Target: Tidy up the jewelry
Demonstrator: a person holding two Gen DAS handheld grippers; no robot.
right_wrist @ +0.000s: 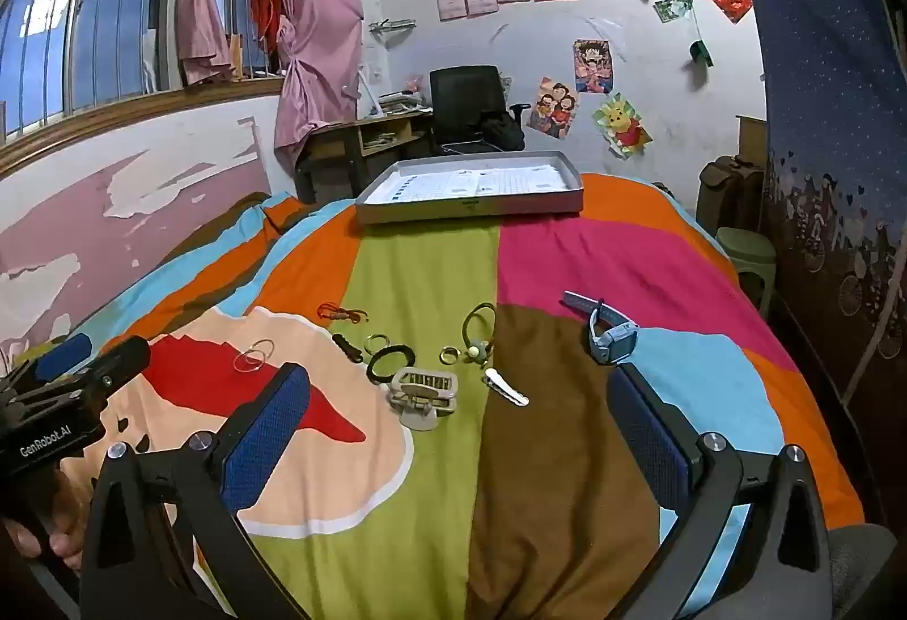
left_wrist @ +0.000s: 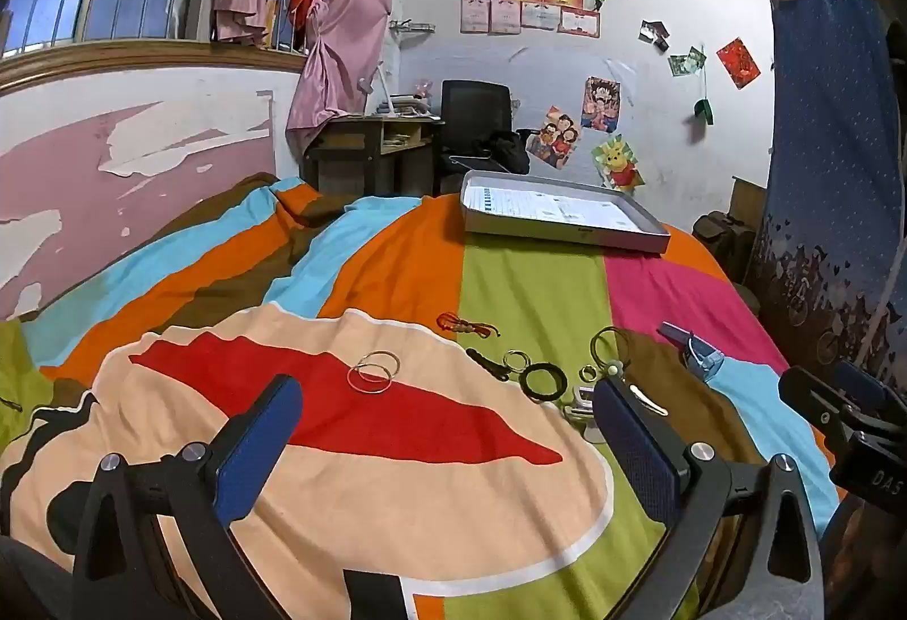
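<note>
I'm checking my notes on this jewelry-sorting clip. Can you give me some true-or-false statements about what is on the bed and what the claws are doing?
1. The shallow grey cardboard tray sits at the far end of the bed. True.
2. The light-blue wristwatch lies inside that tray. False: it lies on the striped bedspread, well short of the tray.
3. The right claw is open and holds nothing. True.
4. The left claw grips the two thin silver bangles. False: it is open and the bangles lie on the bedspread.
</note>
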